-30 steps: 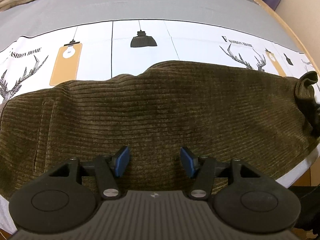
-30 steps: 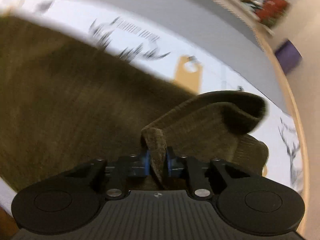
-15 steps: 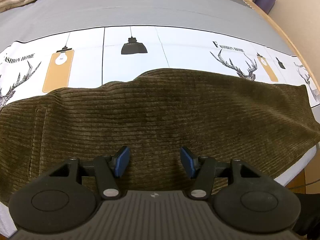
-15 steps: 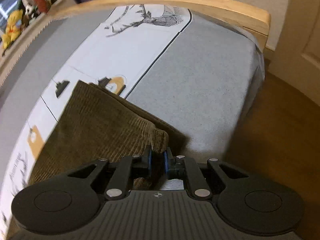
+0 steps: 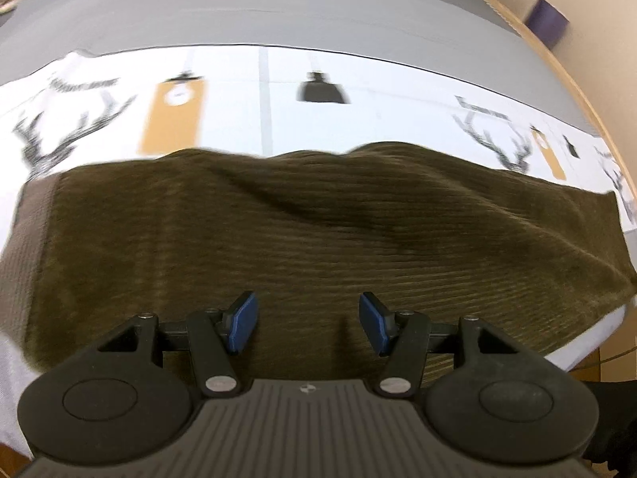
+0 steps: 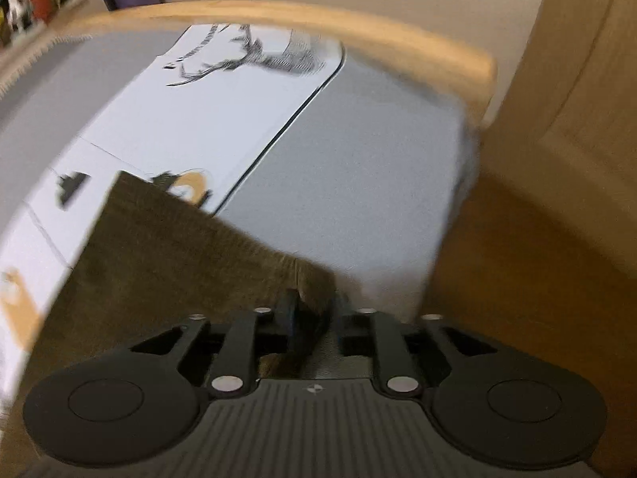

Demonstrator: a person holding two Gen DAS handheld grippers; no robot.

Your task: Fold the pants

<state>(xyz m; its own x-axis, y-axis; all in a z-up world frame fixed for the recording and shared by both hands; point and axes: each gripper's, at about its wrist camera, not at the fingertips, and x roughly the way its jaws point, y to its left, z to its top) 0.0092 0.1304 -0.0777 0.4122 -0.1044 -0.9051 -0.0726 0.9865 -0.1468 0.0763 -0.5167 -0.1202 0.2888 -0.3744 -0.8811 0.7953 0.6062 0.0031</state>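
Left wrist view: dark olive-brown ribbed corduroy pants (image 5: 318,231) lie spread lengthwise across the bed, over a white printed bedcover with deer heads, hanging lamps and orange tags (image 5: 239,95). A plain grey sheet (image 5: 278,8) runs beyond the print. A shallow crease crosses the cloth near its middle. The left gripper (image 5: 306,320) hangs over the near edge of the pants, jaws spread wide, blue pads (image 5: 242,320) apart, nothing between them. Picture somewhat blurred.

Right wrist view: the right gripper (image 6: 314,318) has its jaws clenched on a corner of the pants (image 6: 167,263) at the narrow end; a fold of the cloth sits pinched between them. That end lies near the foot of the bed, partly on the printed cover (image 6: 191,119) and beside the grey sheet (image 6: 358,183). A curved pale wooden bed frame (image 6: 358,24) rims the mattress; brown wooden floor (image 6: 537,279) to the right. Heavy motion blur.
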